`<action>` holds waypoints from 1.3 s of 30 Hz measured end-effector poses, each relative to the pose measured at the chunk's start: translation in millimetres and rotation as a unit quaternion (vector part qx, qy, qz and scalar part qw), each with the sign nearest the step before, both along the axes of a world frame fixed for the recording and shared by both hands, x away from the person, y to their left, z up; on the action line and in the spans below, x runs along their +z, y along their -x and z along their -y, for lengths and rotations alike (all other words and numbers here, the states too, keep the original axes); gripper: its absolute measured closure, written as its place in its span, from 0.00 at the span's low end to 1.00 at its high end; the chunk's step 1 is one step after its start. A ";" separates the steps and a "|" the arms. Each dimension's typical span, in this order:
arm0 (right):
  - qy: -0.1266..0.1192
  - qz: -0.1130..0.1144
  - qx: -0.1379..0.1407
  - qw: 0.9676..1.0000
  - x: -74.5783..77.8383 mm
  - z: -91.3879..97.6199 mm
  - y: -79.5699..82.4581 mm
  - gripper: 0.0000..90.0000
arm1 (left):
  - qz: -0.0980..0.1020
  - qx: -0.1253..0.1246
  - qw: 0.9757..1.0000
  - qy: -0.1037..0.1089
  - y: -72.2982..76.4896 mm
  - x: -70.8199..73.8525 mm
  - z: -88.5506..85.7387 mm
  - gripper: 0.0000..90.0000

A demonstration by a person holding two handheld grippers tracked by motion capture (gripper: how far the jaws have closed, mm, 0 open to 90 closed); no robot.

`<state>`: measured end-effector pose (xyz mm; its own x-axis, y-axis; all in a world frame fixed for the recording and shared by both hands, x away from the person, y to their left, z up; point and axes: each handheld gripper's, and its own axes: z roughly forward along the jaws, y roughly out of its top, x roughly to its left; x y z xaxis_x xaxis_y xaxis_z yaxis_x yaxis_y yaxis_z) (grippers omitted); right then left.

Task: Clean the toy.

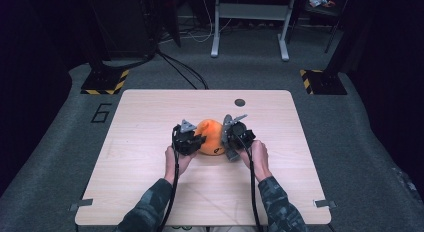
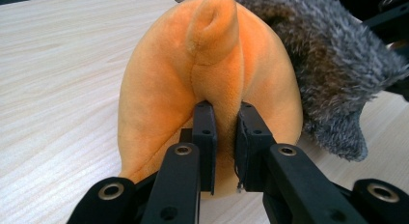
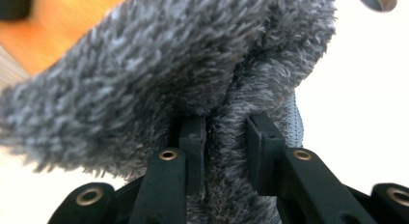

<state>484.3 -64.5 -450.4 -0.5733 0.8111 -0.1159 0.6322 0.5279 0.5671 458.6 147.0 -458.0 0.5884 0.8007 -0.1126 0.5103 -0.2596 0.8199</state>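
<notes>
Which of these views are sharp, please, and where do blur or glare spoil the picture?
High view: dim surroundings, evenly lit table, small but clear. Left gripper view: orange plush sharp. Right gripper view: grey fur softly blurred, tabletop behind it washed out white.

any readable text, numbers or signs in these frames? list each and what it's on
"6": large dark numeral on the grey floor, left of the table.
Small dark mark on the orange plush toy, low on its near side: too small to read.
Yellow-and-black hazard stripes on the two floor plates: no words.
Both gripper views: no text.
</notes>
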 end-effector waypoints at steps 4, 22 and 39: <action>0.000 -0.022 -0.017 1.000 -11.4 3.8 -2.9 0.79 | 0.001 0.002 1.000 0.003 -0.3 -0.3 -0.3 0.90; -0.009 0.009 -0.011 1.000 16.2 15.5 -6.9 0.79 | 0.002 0.004 1.000 0.006 -0.6 -0.3 -2.4 0.89; -0.010 0.023 0.021 0.999 18.5 -14.1 -10.3 0.81 | 0.003 -0.011 1.000 0.022 -2.5 0.9 -6.9 0.69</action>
